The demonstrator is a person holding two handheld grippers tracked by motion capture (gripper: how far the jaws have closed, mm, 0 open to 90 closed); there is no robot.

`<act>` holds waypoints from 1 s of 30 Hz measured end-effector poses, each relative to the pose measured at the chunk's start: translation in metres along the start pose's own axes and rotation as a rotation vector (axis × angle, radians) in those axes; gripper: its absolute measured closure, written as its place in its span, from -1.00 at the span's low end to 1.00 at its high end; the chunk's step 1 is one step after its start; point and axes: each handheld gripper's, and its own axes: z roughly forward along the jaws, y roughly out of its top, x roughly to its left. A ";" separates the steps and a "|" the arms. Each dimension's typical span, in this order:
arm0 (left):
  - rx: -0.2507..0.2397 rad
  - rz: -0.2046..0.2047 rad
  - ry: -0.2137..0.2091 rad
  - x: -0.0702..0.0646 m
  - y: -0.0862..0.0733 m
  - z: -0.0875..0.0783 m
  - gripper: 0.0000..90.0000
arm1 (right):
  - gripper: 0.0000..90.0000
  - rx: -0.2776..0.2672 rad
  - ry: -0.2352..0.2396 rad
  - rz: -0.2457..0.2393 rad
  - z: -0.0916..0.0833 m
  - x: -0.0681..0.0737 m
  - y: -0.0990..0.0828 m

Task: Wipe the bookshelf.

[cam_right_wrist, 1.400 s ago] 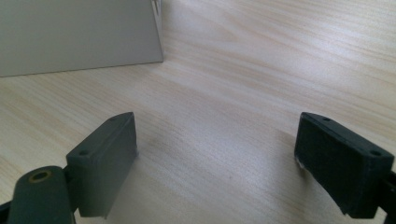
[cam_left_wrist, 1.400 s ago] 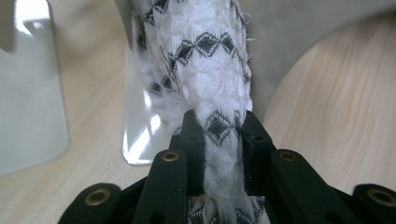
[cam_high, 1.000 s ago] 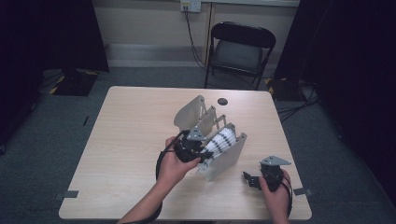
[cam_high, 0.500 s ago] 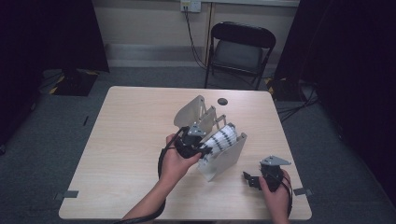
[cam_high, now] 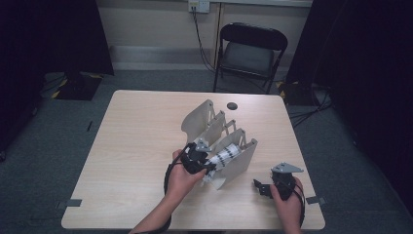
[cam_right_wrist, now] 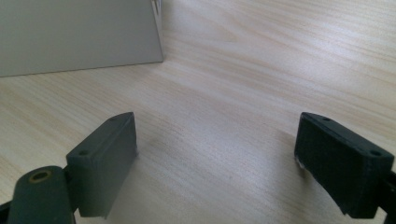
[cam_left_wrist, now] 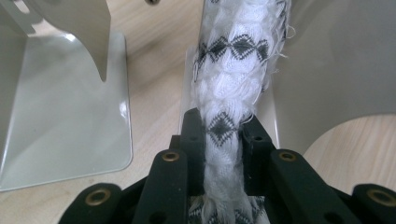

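One rolled white-and-black knit cloth (cam_left_wrist: 231,79), clamped in left gripper (cam_left_wrist: 223,135), has sunk into grey rack's (cam_high: 243,158) near slot; right gripper (cam_right_wrist: 217,163) wide, idle on counter (cam_high: 136,146).

on the worktop (cam_high: 136,146) a divider rack (cam_high: 214,124) stands near the middle, its plates running from far left to near right. a rolled cloth (cam_high: 225,155) lies in the nearest slot, between the last two plates, one end pinched in the left gripper (cam_high: 202,163), which sits at the rack's near left side. the right gripper (cam_high: 265,187) rests on the worktop to the right of the rack, near the front edge, well apart from it. a small round disc (cam_high: 232,105) lies behind the rack, near the far edge. a chair (cam_high: 249,51) stands on the floor beyond the worktop.
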 end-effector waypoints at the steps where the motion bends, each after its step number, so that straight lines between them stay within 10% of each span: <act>1: 0.002 -0.005 -0.003 0.000 -0.001 0.001 0.68 | -0.73 0.000 0.000 0.000 0.000 0.000 0.000; 13: 0.008 -0.001 -0.015 -0.002 -0.007 0.002 0.68 | -0.72 0.000 0.000 0.000 0.000 0.000 0.000; 30: -0.147 0.036 -0.003 -0.012 0.045 -0.047 0.68 | -0.72 0.000 0.000 0.000 0.000 0.000 0.000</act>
